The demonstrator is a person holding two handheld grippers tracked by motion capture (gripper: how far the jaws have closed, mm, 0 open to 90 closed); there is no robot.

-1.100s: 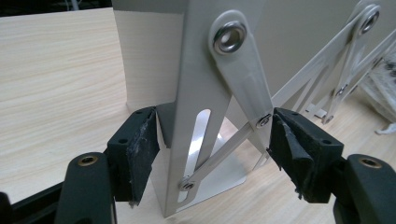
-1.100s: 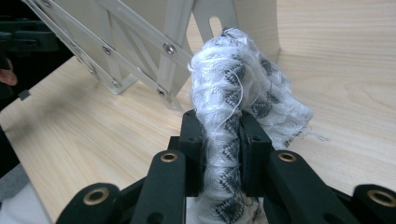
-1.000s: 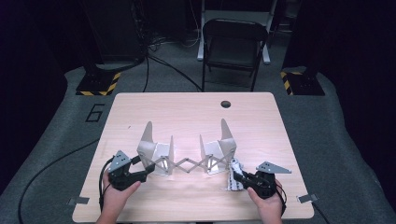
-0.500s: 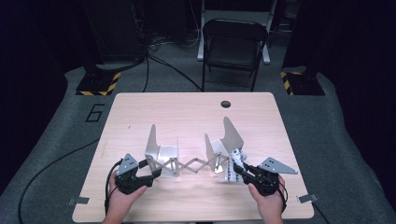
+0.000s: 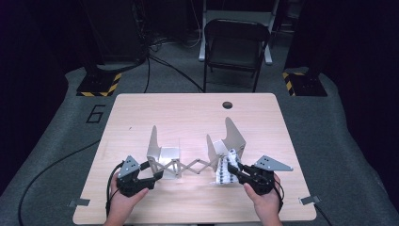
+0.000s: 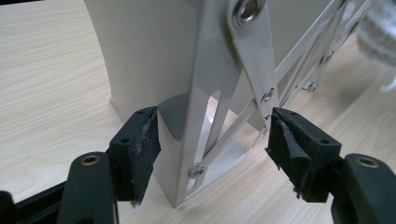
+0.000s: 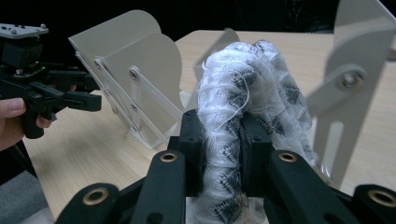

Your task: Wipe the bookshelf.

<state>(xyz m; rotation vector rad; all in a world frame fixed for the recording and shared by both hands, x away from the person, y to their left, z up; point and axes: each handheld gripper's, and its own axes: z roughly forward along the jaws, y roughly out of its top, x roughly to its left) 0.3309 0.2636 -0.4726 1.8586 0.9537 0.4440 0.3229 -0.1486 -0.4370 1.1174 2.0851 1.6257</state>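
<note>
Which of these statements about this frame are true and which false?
1. The right hand-held gripper grips a white patterned cloth. True.
2. The left hand-held gripper is clamped shut on the rack. False: its pads stand apart on either side of the metal rack.
3. The metal rack's two ends are joined by a scissor lattice. True.
4. A folding chair stands on the table. False: it stands on the floor beyond it.
5. The cloth lies at the rack's left end. False: it is at the right end.
</note>
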